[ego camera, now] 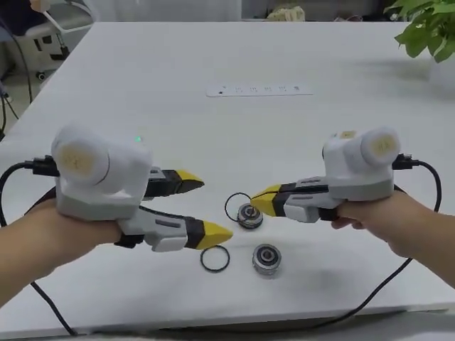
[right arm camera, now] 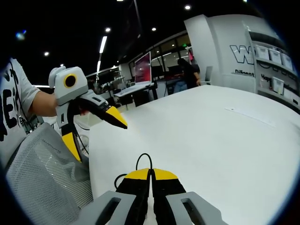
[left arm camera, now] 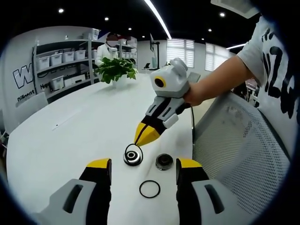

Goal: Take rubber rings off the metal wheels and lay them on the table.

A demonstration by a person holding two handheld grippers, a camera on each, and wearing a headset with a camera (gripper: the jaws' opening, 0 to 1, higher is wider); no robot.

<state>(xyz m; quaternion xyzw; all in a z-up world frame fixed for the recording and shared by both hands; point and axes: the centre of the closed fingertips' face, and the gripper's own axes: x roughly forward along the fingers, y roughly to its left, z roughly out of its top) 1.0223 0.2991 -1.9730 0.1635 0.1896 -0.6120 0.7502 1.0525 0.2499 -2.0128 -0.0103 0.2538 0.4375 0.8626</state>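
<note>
Mid-peel here: pinching the rubber ring (ego camera: 234,206) in the tightly closed right gripper (ego camera: 264,200), half off the metal wheel (ego camera: 249,217) just under its tips. Holding the left gripper (ego camera: 215,207) wide open and empty, just above a loose ring (ego camera: 215,258). Next, probably pulling clear and laying it down.

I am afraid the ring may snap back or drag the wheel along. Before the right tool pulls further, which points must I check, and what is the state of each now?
1. Grip: the right tool is shut on the rubber ring: ok.
2. The ring wholly clear of its wheel: cannot tell; it overlaps the wheel's edge.
3. That wheel held steady: not ok; the left tool is open and apart from it.
4. Room on the table to lay the ring: ok, near the loose ring.
5. The second wheel already stripped: cannot tell.
</note>
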